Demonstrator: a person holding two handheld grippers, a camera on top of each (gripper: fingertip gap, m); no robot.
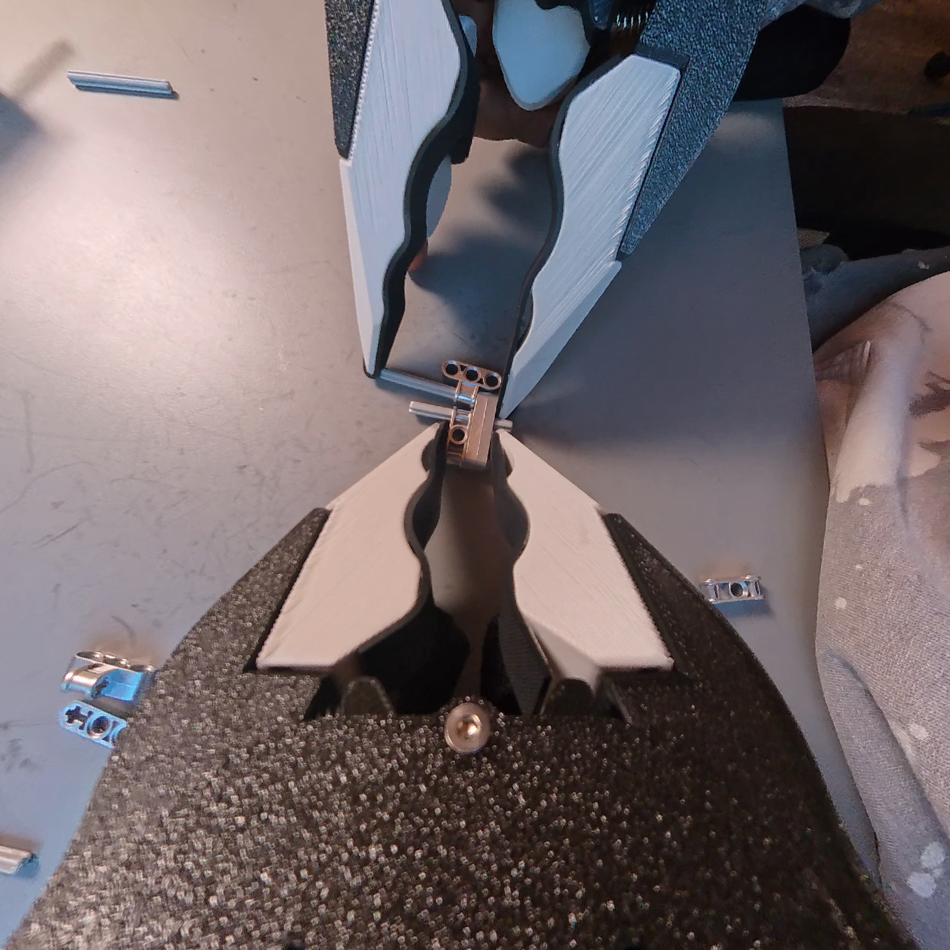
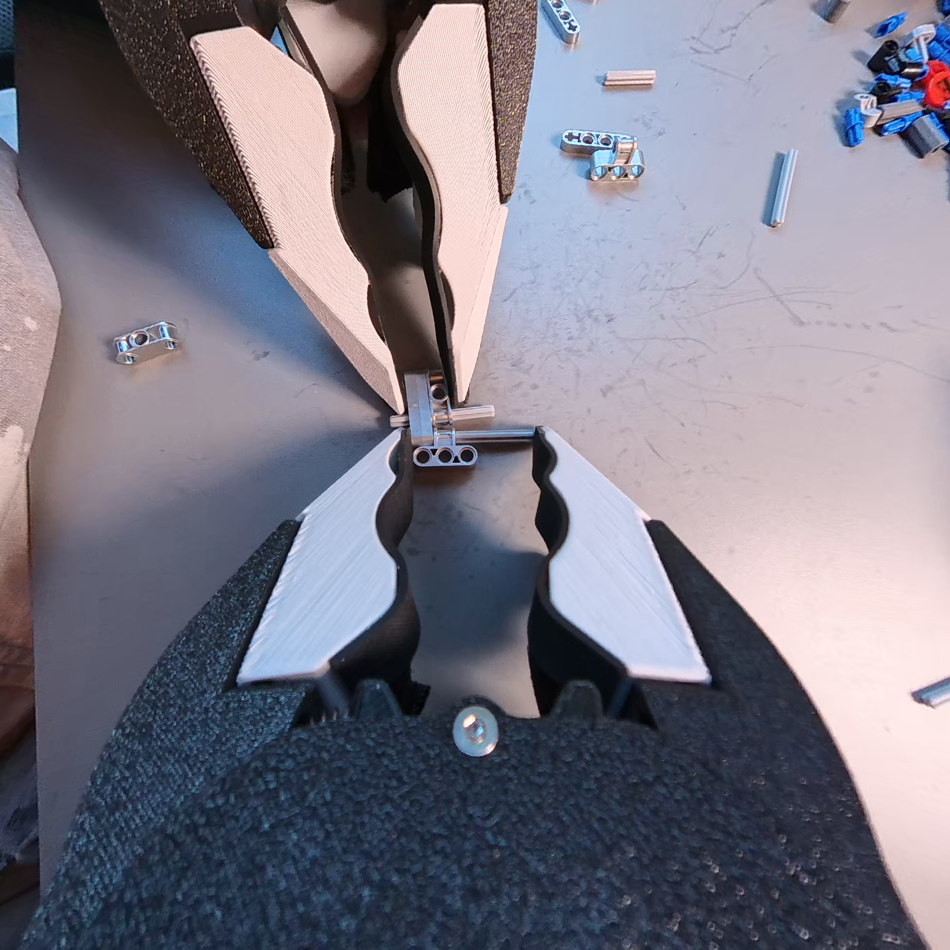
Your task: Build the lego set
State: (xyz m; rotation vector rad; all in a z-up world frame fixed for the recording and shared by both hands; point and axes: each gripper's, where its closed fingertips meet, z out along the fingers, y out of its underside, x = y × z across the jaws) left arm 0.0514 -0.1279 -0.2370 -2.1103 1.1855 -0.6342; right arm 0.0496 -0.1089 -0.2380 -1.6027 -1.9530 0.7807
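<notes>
the left gripper point(image 1: 465, 442) pinches the grey beam assembly point(image 1: 470, 411) while the right gripper point(image 2: 468, 442), spread around its 3-hole beam point(image 2: 445, 455), touches the axle point(image 2: 496, 435) at 3 o'clock, so any sideways nudge could twist the assembly loose.

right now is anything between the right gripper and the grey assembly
Nothing visible does. The right gripper is open, tips flanking the three-hole beam of the assembly; the axle reaches one tip. The left gripper is shut on the other end.

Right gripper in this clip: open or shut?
Open. In the right wrist view the right gripper shows a wide gap between its fingers, spanning the thin grey axle and three-hole beam of the small grey assembly.
</notes>
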